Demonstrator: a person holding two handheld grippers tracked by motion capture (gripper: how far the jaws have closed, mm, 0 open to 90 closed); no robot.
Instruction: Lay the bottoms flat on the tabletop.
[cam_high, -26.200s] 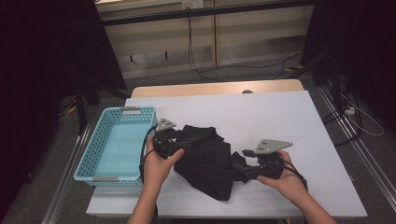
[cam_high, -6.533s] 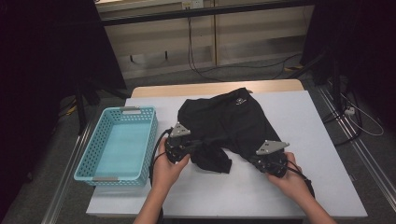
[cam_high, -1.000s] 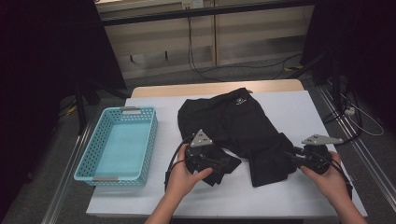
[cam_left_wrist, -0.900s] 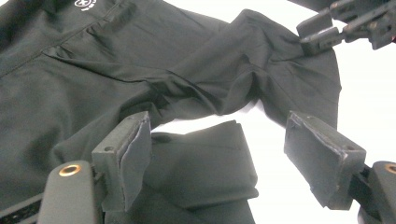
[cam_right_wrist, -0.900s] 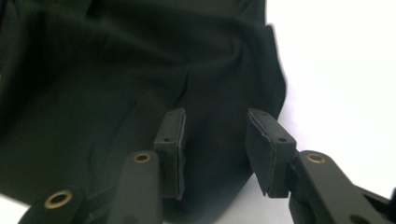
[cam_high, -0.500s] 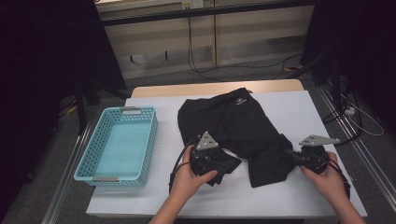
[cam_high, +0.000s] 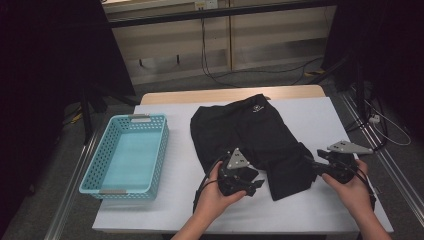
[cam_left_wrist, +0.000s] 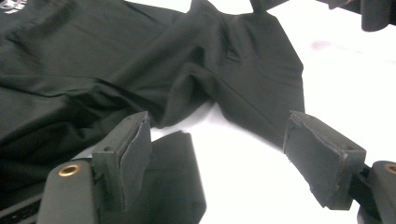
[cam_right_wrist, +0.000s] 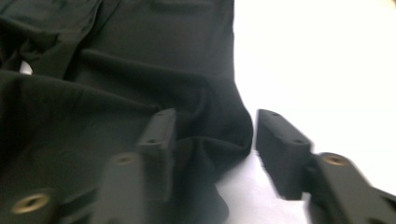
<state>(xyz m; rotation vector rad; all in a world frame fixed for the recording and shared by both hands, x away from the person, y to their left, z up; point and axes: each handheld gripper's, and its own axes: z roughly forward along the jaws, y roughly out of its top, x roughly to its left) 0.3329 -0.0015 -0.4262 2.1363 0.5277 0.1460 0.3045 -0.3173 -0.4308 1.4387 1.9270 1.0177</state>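
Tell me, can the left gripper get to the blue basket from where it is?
Probably yes. The left gripper has open jaws, and only bare white table lies between it and the blue basket off to its left.

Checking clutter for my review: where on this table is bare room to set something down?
Free: the strip between the blue basket and the black garment, and the far right corner of the table. Crowded: the near edge, where both claws meet the garment.

Lab: railed test table (cam_high: 310, 112), loose floor cables (cam_high: 220, 75).
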